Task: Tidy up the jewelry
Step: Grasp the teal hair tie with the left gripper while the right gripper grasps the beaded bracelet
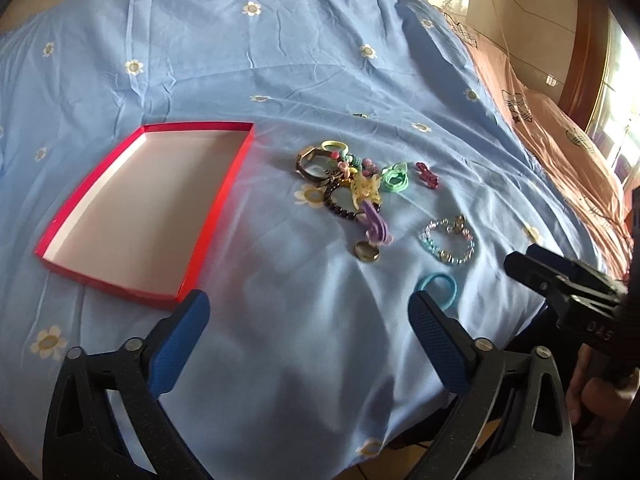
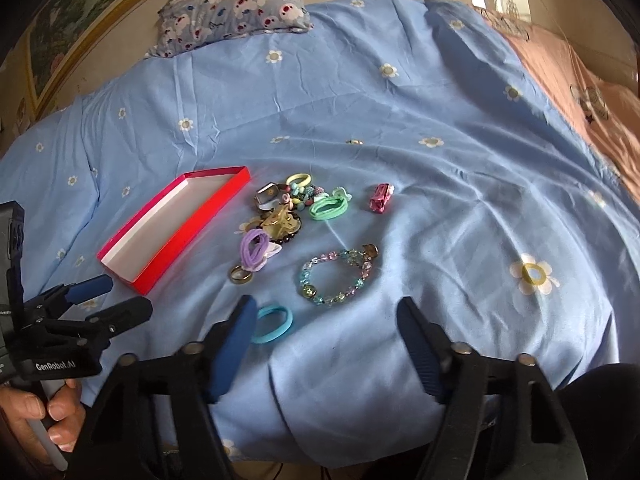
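Note:
An empty red box (image 1: 132, 216) with a white inside lies on the blue bedsheet, left of a pile of jewelry (image 1: 344, 176); the box also shows in the right wrist view (image 2: 180, 228). The pile (image 2: 288, 208) holds hair ties, a watch and bead bracelets. Apart from it lie a clear bead bracelet (image 2: 340, 276), a blue hair tie (image 2: 272, 324), a gold ring (image 2: 240, 274), a green hair tie (image 2: 328, 206) and a magenta clip (image 2: 380, 198). My left gripper (image 1: 308, 312) is open and empty, near the box. My right gripper (image 2: 324, 320) is open and empty, just short of the blue tie.
A patterned pillow (image 2: 240, 8) lies at the far end of the bed. A pink blanket (image 1: 560, 128) covers the right side. The bed's front edge is just below both grippers.

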`<action>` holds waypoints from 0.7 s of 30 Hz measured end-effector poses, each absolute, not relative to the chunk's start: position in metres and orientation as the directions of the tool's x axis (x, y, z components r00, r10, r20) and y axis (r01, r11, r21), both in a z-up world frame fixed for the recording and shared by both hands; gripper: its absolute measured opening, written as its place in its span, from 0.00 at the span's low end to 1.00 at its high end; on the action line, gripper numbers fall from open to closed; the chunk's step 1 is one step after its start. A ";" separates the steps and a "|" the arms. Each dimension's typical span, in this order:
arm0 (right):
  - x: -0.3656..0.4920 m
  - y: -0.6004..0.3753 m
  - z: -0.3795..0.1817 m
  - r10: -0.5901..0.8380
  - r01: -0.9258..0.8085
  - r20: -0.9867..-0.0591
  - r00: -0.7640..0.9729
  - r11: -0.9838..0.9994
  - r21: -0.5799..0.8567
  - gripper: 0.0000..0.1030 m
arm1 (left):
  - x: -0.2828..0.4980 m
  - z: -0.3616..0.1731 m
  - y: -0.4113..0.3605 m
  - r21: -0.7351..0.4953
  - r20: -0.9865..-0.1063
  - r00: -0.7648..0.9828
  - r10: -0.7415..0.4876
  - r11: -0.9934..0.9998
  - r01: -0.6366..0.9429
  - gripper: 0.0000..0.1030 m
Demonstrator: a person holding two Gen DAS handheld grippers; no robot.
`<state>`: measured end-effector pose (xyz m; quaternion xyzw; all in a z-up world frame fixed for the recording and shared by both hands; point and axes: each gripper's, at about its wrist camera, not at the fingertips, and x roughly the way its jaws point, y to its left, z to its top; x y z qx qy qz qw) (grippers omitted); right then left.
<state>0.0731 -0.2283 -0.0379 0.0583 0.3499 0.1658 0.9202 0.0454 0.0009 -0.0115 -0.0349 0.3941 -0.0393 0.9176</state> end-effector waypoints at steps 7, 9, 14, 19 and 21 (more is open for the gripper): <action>0.091 -0.236 -0.046 0.359 -0.247 -0.647 0.673 0.933 0.260 0.58 | 0.065 -0.015 -0.013 -0.141 -0.737 0.652 -0.179 0.984 0.110 0.85; 0.097 -0.237 -0.049 0.358 -0.244 -0.658 0.663 0.934 0.262 0.57 | 0.068 -0.020 -0.025 -0.135 -0.749 0.632 -0.198 0.980 0.146 0.83; 0.113 -0.238 -0.056 0.367 -0.239 -0.679 0.636 0.930 0.279 0.51 | 0.074 -0.032 -0.049 -0.138 -0.774 0.580 -0.252 0.963 0.233 0.72; 0.125 -0.237 -0.061 0.381 -0.245 -0.692 0.613 0.924 0.292 0.43 | 0.083 -0.046 -0.062 -0.143 -0.801 0.531 -0.276 0.950 0.279 0.58; 0.129 -0.235 -0.063 0.381 -0.248 -0.699 0.605 0.924 0.290 0.43 | 0.086 -0.049 -0.065 -0.146 -0.804 0.522 -0.284 0.946 0.290 0.58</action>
